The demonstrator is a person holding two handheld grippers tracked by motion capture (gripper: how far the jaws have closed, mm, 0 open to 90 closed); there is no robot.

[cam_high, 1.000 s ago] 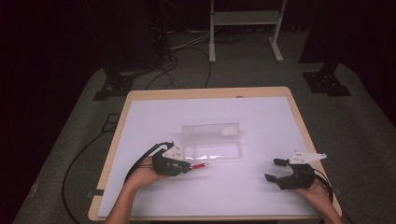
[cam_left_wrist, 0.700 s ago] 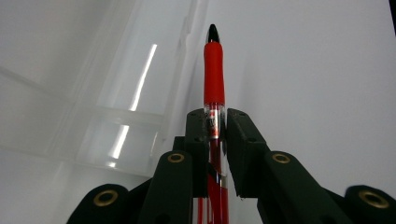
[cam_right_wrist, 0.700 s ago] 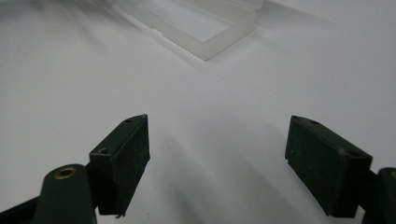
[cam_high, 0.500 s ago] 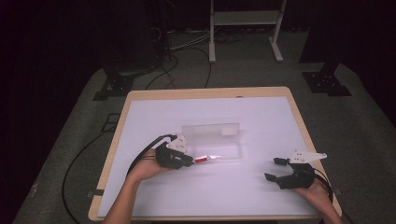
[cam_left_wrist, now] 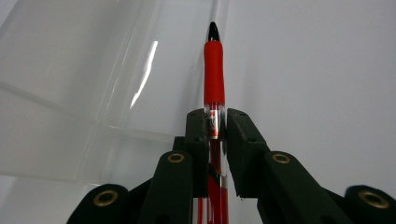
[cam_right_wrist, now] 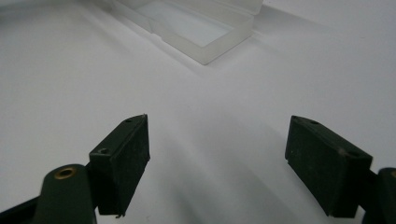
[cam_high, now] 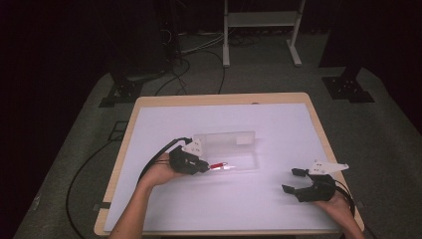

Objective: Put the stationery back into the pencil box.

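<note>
A red pen [cam_left_wrist: 214, 79] with a black tip is clamped between the jaws of my left gripper [cam_left_wrist: 216, 122]. In the high view the left gripper [cam_high: 203, 167] holds the red pen [cam_high: 218, 166] level, with its tip over the near left part of a clear plastic case [cam_high: 234, 149] that lies open at mid-table. The case's clear wall [cam_left_wrist: 116, 88] lies to the left of the pen in the left gripper view. My right gripper [cam_high: 292, 180] rests near the table's front right with its jaws wide apart and nothing between them. The case's corner [cam_right_wrist: 205, 32] lies beyond the right gripper [cam_right_wrist: 217, 140].
A white mat [cam_high: 278, 124] covers the wooden table [cam_high: 149, 102]. Black cables trail off the table's left side onto the grey floor [cam_high: 99, 149]. A white metal stand [cam_high: 259, 20] and dark equipment bases sit beyond the far edge.
My left gripper has carried the red pen up and toward the clear case, so the pen's tip is now over the case's near edge. The right gripper has stayed put.
</note>
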